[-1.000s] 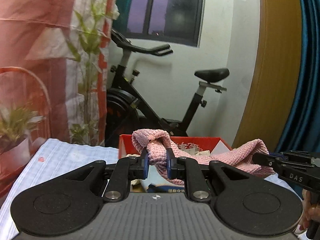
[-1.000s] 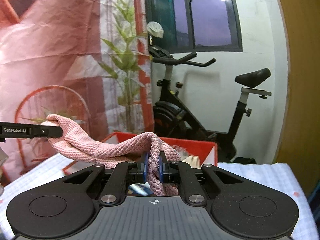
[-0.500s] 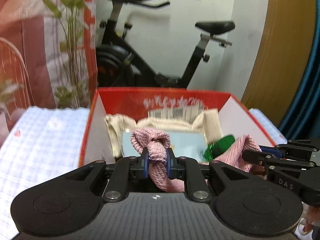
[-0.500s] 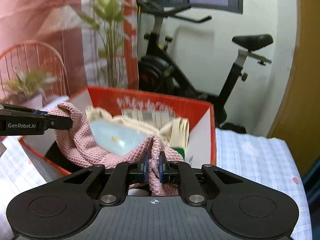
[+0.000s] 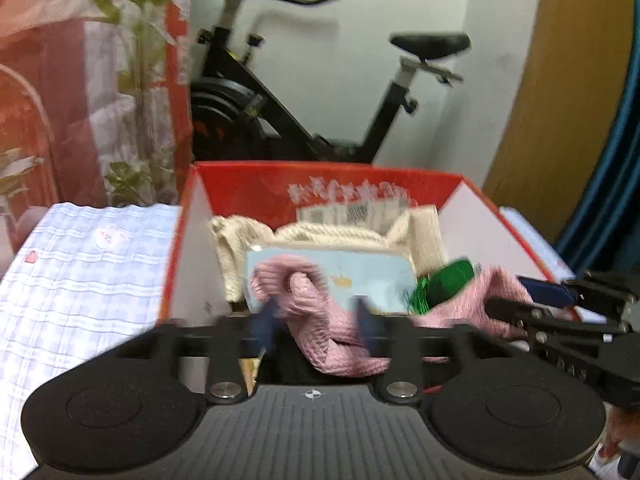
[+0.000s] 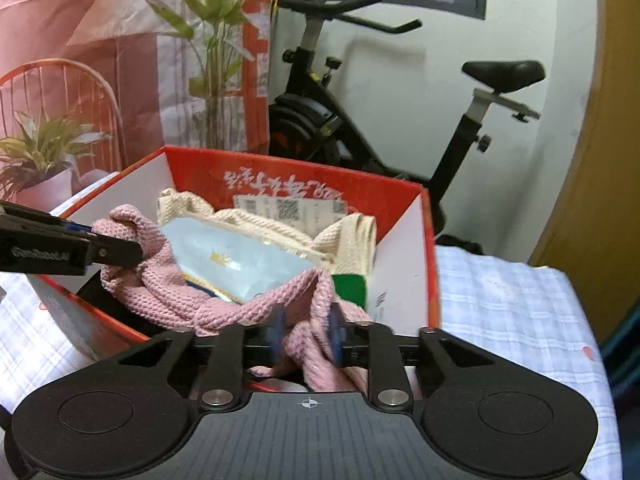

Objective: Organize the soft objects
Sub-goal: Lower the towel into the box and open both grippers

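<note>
A pink knitted cloth (image 5: 320, 320) (image 6: 172, 296) lies across the near side of a red cardboard box (image 5: 360, 188) (image 6: 304, 176). My left gripper (image 5: 316, 320) is open, its jaws spread on either side of one end of the cloth. My right gripper (image 6: 306, 332) is also open around the other end. The left gripper's fingers (image 6: 72, 248) show at the left of the right wrist view, the right gripper's fingers (image 5: 552, 304) at the right of the left wrist view. The box also holds a cream knitted cloth (image 6: 280, 232), a light blue packet (image 6: 236, 260) and a green item (image 5: 444, 284).
The box stands on a surface with a blue-and-white checked cover (image 5: 80, 280) (image 6: 512, 312). Behind it are an exercise bike (image 5: 304, 96), a potted plant (image 6: 40, 160) and a printed red backdrop (image 6: 80, 40). A wooden panel (image 5: 560, 80) stands at the right.
Both grippers have opened from their closed grip on the pink cloth. The cloth has dropped from stretched in the air down into the red box.
</note>
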Motion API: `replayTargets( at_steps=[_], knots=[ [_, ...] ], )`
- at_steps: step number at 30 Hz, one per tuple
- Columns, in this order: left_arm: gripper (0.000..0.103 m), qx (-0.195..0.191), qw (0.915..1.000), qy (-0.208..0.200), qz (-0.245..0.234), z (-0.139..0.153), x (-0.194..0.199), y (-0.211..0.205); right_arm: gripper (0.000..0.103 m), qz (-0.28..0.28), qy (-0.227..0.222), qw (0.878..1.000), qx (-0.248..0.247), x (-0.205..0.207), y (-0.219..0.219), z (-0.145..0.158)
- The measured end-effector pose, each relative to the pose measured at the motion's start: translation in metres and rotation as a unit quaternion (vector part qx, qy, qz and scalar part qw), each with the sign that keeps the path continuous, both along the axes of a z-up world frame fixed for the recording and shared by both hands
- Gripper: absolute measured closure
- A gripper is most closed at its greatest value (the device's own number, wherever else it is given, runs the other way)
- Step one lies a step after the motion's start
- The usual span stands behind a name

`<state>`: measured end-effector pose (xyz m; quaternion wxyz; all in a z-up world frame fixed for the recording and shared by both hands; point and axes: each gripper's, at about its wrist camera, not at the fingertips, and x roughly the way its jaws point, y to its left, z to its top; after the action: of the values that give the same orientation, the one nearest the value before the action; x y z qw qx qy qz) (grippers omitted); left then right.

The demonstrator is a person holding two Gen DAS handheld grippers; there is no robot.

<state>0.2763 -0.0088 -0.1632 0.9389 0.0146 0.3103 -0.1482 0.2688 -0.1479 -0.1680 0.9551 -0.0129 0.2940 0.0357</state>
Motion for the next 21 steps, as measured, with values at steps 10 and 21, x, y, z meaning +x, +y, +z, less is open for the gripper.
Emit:
replayTargets(
  at_steps=[10,21],
  knots=[
    [0.01,0.006,0.999,-0.043,-0.007,0.012,-0.057,0.017,0.001,-0.022,-0.104,0.993,0.041,-0.049,-0.014,0.02],
    [0.011,-0.016,0.9993,0.015,0.031,-0.022,-0.112,0.062,0.0,-0.013,-0.14,0.986,0.095,-0.104,-0.004,0.014]
  ],
)
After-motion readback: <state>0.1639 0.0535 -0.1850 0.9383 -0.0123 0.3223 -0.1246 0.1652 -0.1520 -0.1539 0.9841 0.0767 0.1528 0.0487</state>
